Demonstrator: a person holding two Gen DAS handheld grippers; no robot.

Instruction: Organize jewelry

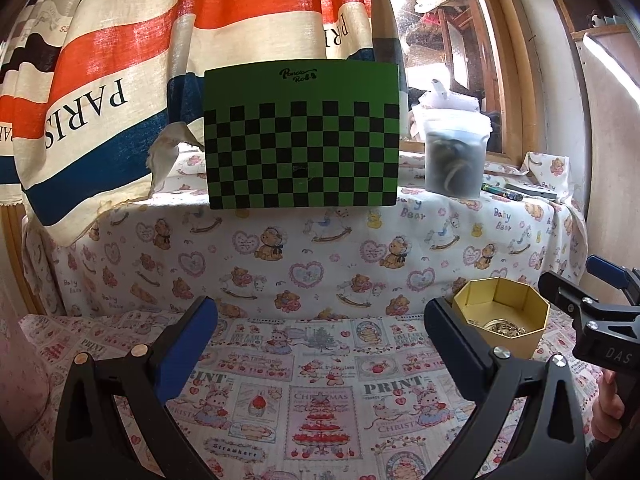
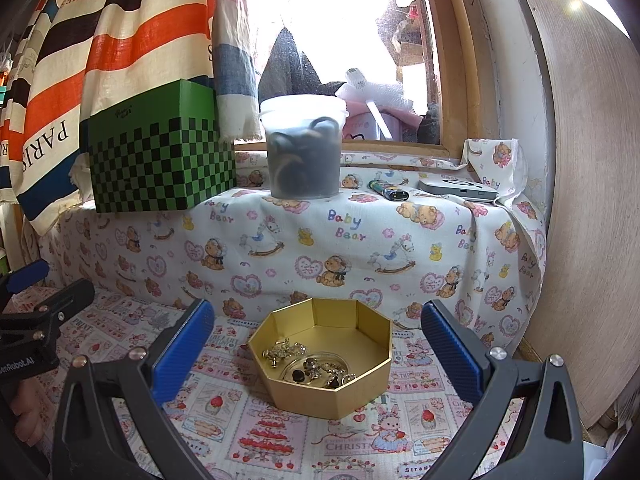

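Observation:
A gold octagonal tin (image 2: pixel 362 388) sits on the printed cloth and holds a tangle of gold jewelry (image 2: pixel 308 364). My right gripper (image 2: pixel 318 344) is open and empty, its blue fingers on either side of the tin, just short of it. In the left wrist view the tin (image 1: pixel 516 338) is at the right, behind the right finger. My left gripper (image 1: pixel 320 332) is open and empty over bare cloth, left of the tin. The right gripper's body (image 1: pixel 592 312) shows at that view's right edge.
A green checkered box (image 2: pixel 160 156) and a frosted plastic tub (image 2: pixel 304 148) stand on the raised ledge behind. A lighter (image 2: pixel 390 190) and a flat grey device (image 2: pixel 458 191) lie to the tub's right. A striped curtain (image 1: pixel 100 92) hangs at the left, a wall panel (image 2: pixel 580 200) at the right.

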